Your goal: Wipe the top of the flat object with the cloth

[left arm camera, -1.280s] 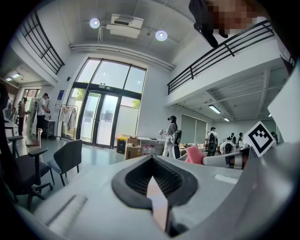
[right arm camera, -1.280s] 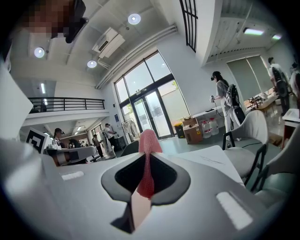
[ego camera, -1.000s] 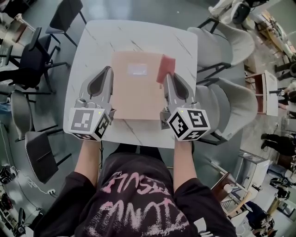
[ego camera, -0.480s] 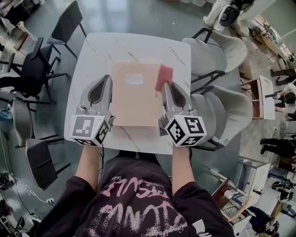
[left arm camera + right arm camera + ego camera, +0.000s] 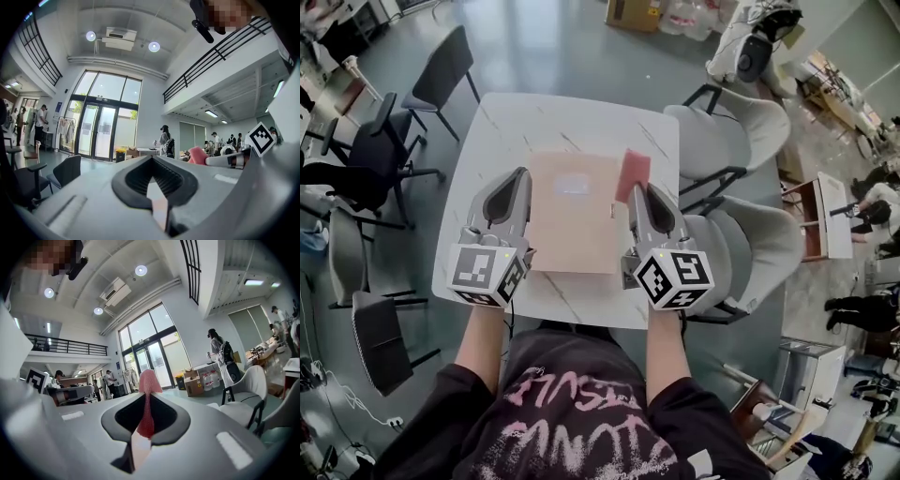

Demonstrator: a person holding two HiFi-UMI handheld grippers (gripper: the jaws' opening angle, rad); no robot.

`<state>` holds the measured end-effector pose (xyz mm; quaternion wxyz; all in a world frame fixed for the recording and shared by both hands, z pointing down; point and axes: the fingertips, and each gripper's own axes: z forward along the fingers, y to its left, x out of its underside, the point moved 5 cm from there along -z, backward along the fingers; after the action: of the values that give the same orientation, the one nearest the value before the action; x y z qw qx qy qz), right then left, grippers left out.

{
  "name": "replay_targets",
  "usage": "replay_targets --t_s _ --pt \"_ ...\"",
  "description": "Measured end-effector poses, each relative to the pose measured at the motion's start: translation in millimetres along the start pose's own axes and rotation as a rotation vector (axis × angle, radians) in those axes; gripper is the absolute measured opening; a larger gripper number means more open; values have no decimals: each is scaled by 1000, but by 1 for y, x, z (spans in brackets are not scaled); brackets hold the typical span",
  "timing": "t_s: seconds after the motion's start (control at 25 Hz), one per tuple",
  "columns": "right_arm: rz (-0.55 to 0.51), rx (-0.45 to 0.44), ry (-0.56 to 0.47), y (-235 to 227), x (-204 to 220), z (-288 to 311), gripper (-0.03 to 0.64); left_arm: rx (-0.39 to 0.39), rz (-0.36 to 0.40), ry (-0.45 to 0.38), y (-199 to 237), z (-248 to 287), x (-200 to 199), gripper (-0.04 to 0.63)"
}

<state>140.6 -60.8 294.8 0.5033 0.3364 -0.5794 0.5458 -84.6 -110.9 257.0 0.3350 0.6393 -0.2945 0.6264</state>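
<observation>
A flat tan board [image 5: 572, 225] with a pale label lies in the middle of the white marble table [image 5: 553, 117]. A red cloth [image 5: 633, 175] hangs over the board's far right corner, pinched in my right gripper [image 5: 639, 192]. In the right gripper view the cloth [image 5: 147, 401] stands up between the shut jaws of that gripper [image 5: 148, 397]. My left gripper [image 5: 519, 176] rests along the board's left edge. Its jaws meet at the tips in the left gripper view [image 5: 152, 158], with nothing between them. From there the cloth [image 5: 199, 154] shows to the right.
Two grey chairs [image 5: 736, 131] [image 5: 759, 239] stand close against the table's right side. Black chairs [image 5: 441, 61] [image 5: 356, 173] stand to the left. Boxes and water jugs [image 5: 199, 380] and several people are farther off on the floor.
The head view has shifted a little. Both grippers keep their places beside the board, and the cloth stays at its far right corner.
</observation>
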Motion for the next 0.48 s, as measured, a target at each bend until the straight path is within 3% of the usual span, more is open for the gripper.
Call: replay_targets --t_s 0.48 --pt "-28 -11 -35 8 -19 -13 49 10 19 -47 -12 -6 -23 0"
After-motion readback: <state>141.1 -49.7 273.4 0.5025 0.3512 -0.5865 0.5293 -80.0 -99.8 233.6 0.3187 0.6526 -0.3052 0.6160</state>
